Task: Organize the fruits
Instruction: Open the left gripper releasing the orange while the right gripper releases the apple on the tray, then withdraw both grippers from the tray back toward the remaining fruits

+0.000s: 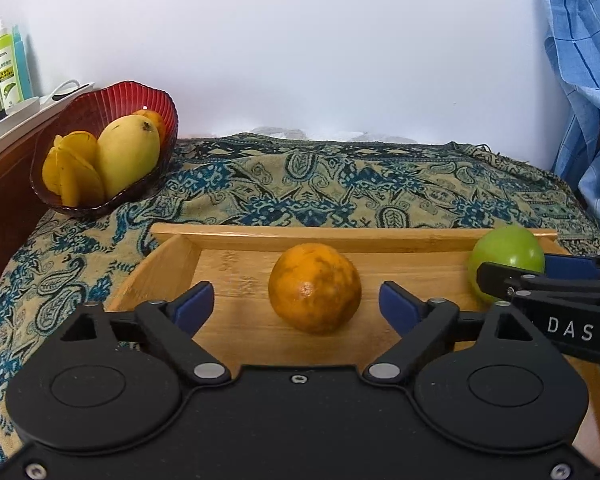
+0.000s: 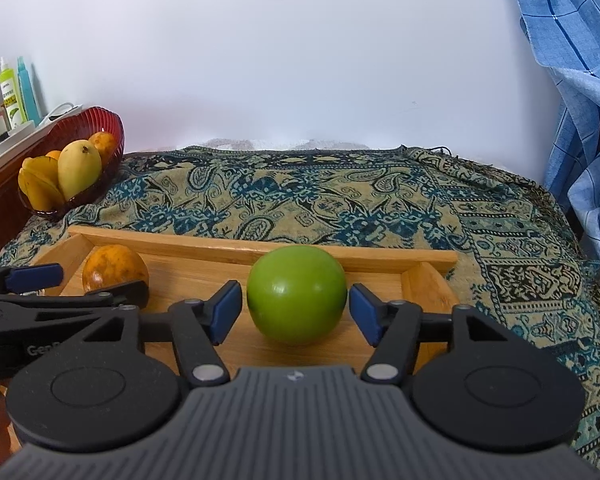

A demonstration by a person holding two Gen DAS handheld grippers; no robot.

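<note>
Two round fruits sit in our wooden tray [image 2: 260,245]: the orange [image 1: 314,287] between the left gripper [image 1: 296,307]'s wide-open jaws, the green apple [image 2: 296,300] between the right gripper [image 2: 295,312]'s, pads just clear. Both look firm, smooth, ready to roll, so we'd pinch across the widest middle. Far left, the red bowl [image 1: 100,104] holds a mango [image 1: 128,154]; only the tray's rim stands in the way

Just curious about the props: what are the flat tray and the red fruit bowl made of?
The tray looks like bamboo or light wood, matt, with visible grain. The red bowl seems ribbed glass or clear plastic: translucent and glossy. Which one, the look leaves open.
</note>
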